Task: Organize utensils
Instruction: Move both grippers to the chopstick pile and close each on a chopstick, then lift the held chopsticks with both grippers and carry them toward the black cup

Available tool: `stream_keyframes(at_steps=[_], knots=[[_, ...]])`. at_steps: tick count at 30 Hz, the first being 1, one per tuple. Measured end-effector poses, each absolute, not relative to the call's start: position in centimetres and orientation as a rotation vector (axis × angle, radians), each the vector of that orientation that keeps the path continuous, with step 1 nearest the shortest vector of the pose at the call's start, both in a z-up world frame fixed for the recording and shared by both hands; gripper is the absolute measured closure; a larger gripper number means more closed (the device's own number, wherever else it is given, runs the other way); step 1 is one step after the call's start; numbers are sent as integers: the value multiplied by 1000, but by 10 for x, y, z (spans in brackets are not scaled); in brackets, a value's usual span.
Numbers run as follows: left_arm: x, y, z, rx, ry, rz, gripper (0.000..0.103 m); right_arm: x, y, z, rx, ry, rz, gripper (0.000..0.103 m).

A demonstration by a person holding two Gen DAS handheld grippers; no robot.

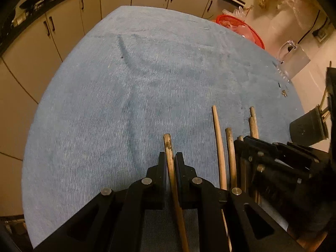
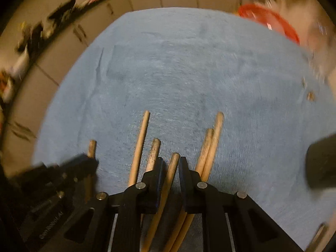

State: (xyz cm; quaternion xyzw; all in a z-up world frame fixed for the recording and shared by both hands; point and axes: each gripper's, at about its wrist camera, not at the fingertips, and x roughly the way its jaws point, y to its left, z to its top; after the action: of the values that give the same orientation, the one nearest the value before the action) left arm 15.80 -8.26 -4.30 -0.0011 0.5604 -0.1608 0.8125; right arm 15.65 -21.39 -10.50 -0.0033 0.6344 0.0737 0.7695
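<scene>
Several wooden chopsticks lie on a blue cloth [image 1: 126,96]. My left gripper [image 1: 170,157] is shut on one chopstick [image 1: 169,149], whose tip sticks out past the fingers. Other chopsticks [image 1: 218,138] lie to its right, beside my right gripper [image 1: 247,145]. In the right wrist view my right gripper [image 2: 171,163] has its jaws close around a chopstick [image 2: 173,166]. More chopsticks [image 2: 140,138] lie on both sides of it. The left gripper [image 2: 84,161] shows at the left on another chopstick [image 2: 91,147]. A dark utensil holder [image 1: 308,128] stands at the right edge.
A red basket [image 1: 241,27] and a clear plastic jug [image 1: 294,58] sit beyond the cloth's far right edge. Beige cabinets [image 1: 63,31] curve around the far side. The right wrist view is blurred by motion.
</scene>
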Motion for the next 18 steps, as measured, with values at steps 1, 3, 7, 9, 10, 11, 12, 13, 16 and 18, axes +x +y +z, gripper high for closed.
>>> stream_keyframes(at_steps=[1,3,7,9,10,11,12,13,16,18], knots=[[159,-83,-43,-2,1196,-339,95,157,-212,-105,-23,1369,162,92],[158,-84,-42,5,1179,-344,96,158,-217,-104,20,1360,168,95],[147,-71,-26,-64,1112,-391,96,147,-241,-81,164,1278,199,96],[140,-61,-8,-98,1055,-395,96,136,-254,-56,210,1197,214,96],[135,-58,0,-111,1029,-400,96,131,-258,-46,234,1155,233,96],[130,-54,10,-124,998,-408,96,126,-261,-35,251,1117,247,96],[126,-52,19,-129,977,-410,96,118,-265,-22,258,1077,251,96],[122,-50,25,-129,964,-403,96,111,-269,-11,261,1042,252,96],[108,-44,50,-131,902,-396,96,90,-279,22,293,936,265,96],[93,-39,68,-128,849,-395,96,80,-278,38,301,859,264,96]])
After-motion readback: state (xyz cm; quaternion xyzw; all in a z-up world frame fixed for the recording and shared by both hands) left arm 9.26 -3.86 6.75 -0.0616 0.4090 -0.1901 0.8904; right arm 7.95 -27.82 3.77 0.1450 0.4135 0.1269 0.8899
